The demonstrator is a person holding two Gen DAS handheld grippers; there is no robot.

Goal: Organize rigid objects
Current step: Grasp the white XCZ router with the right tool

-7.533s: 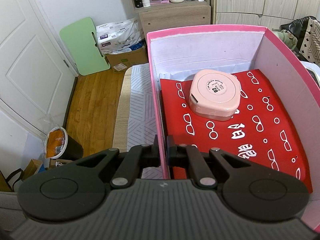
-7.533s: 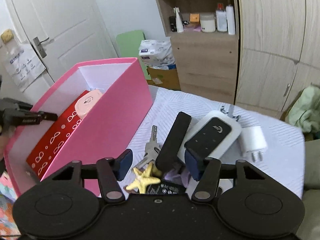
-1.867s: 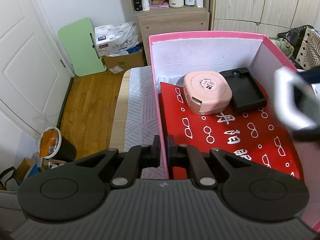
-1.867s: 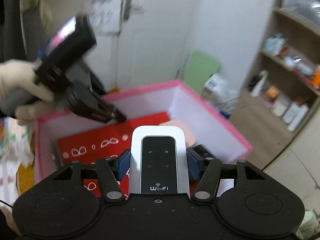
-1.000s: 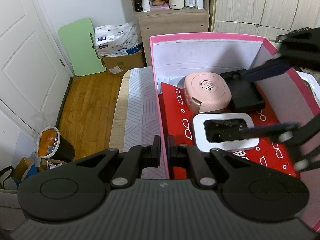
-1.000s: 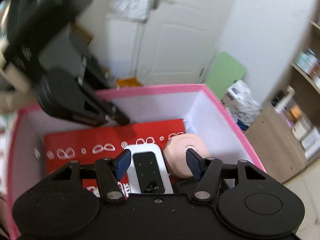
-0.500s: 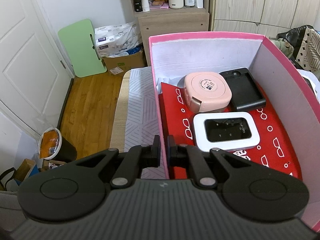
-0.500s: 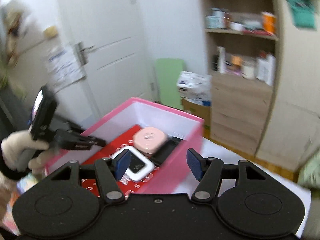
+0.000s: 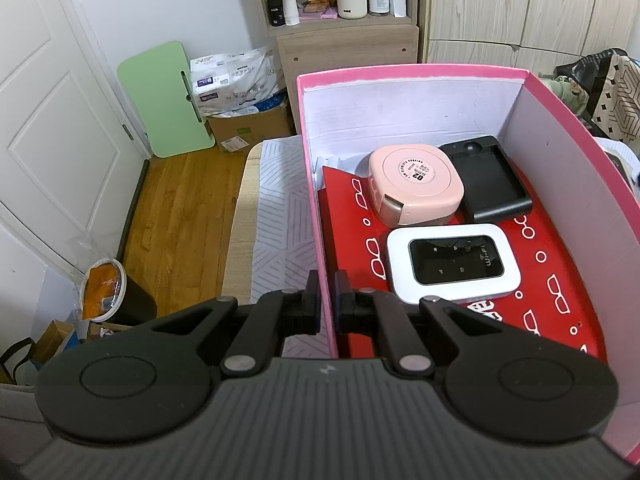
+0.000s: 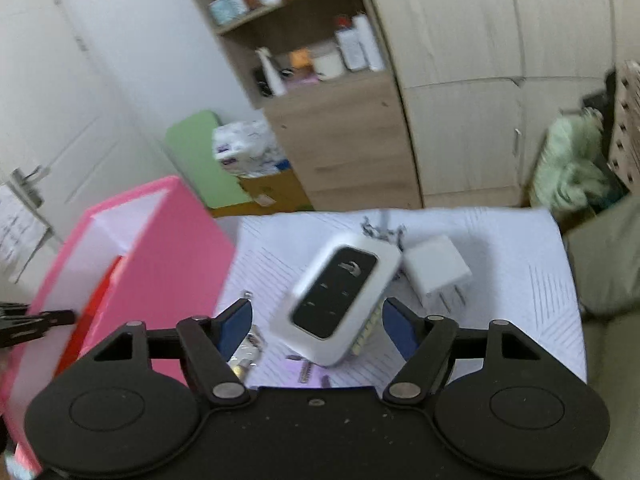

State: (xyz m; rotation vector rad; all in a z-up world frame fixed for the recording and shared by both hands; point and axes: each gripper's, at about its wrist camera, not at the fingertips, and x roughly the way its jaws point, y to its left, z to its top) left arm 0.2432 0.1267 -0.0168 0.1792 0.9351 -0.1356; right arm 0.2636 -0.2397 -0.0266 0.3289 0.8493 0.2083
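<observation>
My left gripper (image 9: 327, 296) is shut on the near left wall of the pink box (image 9: 408, 70). Inside, on a red sheet, lie a pink rounded case (image 9: 416, 184), a black cradle (image 9: 494, 184) and a white Wi-Fi device (image 9: 454, 262). My right gripper (image 10: 316, 326) is open and empty above the white patterned table (image 10: 512, 248), over a second white-and-black device (image 10: 338, 302). A white plug adapter (image 10: 436, 272) lies just right of it. Keys (image 10: 246, 352) show by the left finger. The pink box (image 10: 160, 264) stands to the left.
A wooden shelf unit (image 9: 344, 36) with bottles, a green board (image 9: 166, 98) and a cardboard box (image 9: 248, 128) stand behind the table. A bin (image 9: 106, 292) is on the wood floor at left. Green cloth (image 10: 568, 168) lies at the right.
My right gripper released the Wi-Fi device into the box, then swung out to the right over the table, above the second device. My left gripper has kept its hold on the box wall.
</observation>
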